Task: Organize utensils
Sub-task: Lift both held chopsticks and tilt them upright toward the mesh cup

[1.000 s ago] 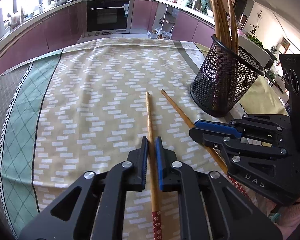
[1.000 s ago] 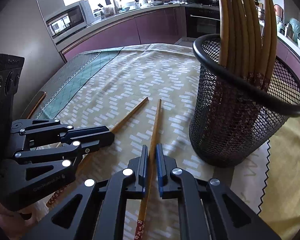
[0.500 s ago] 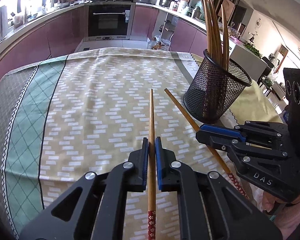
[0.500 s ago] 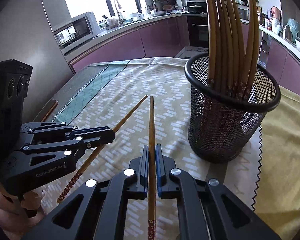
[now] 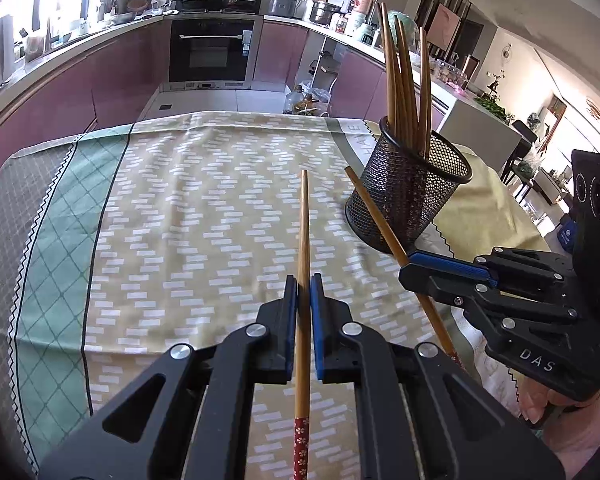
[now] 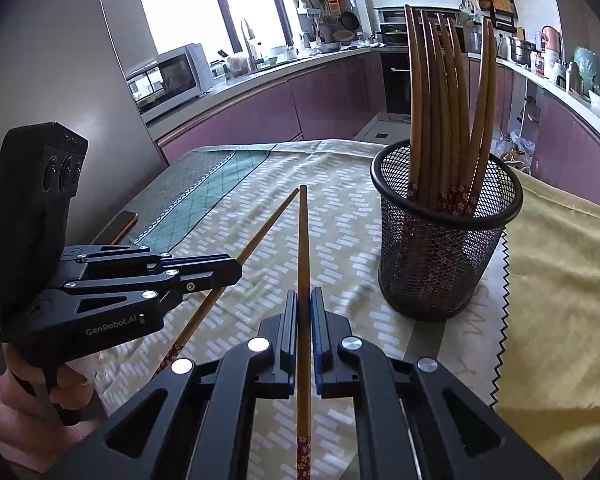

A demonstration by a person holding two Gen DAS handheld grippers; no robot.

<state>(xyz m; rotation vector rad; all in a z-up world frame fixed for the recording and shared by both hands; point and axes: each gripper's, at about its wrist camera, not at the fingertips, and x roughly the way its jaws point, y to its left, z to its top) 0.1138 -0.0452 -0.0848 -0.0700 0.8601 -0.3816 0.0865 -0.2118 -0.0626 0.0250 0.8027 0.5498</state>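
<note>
Two grippers — the left gripper (image 5: 304,292) and the right gripper (image 6: 304,308). Two loose chopsticks — left chopstick (image 5: 304,232), right chopstick (image 6: 303,240). One mesh holder (image 6: 444,256); its bundled chopsticks (image 6: 444,112) overlap too much to count.

- A home kitchen – mauve cabinets (image 5: 112,80) curve under the counter
- Built-in oven (image 5: 210,50), pans on the hob above it
- Microwave (image 6: 166,78) beside a bright window (image 6: 176,4)

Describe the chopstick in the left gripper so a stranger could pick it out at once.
Start at the black mesh holder standing on the patterned tablecloth. Two loose chopsticks are lifted beside it, one in each gripper. Yours is the chopstick clamped in the left gripper; unlike those upright in the holder, it points out across the cloth.
</note>
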